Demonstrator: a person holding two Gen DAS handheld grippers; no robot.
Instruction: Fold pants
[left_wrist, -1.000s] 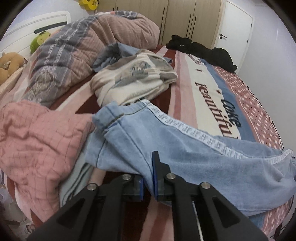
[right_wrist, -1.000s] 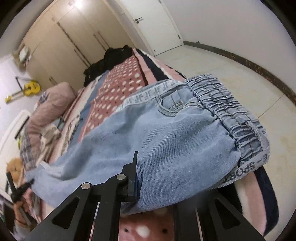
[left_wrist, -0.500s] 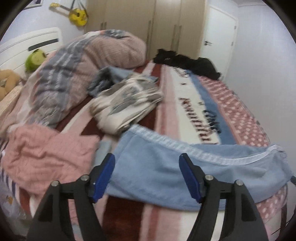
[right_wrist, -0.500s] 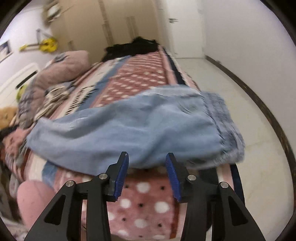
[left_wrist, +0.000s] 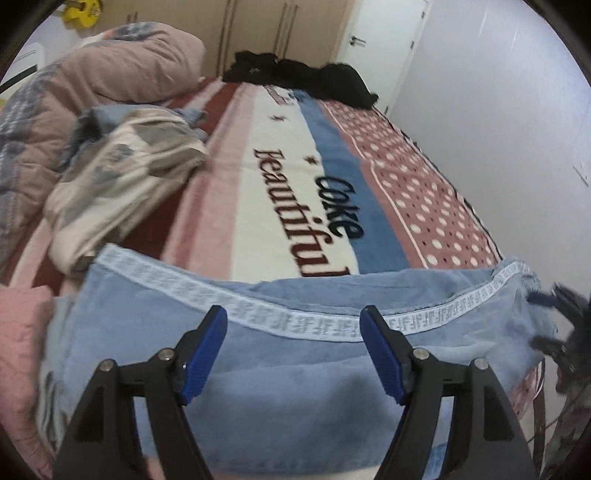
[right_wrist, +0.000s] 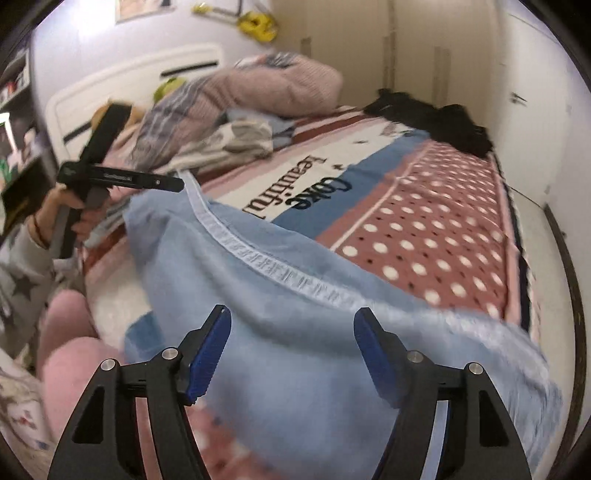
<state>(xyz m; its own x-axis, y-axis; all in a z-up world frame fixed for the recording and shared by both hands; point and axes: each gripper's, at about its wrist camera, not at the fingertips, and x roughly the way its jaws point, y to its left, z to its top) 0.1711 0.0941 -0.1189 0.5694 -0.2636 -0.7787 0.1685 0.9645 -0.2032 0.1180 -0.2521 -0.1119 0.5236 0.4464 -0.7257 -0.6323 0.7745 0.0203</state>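
My left gripper (left_wrist: 293, 349) hangs at the bottom of its frame, fingers spread wide and holding nothing; my right gripper (right_wrist: 291, 347) is the same — spread, empty. Just beyond both, the light-blue pants (left_wrist: 295, 369) lie flat across the lower frame on the bed (left_wrist: 280, 192), white side stripe up. Farther off — crumpled clothes (left_wrist: 122, 184) at left, black clothes (left_wrist: 303, 77) at top.

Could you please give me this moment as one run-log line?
task: fold pants | left gripper: open, empty | right gripper: open, empty | jeans: flat across bed
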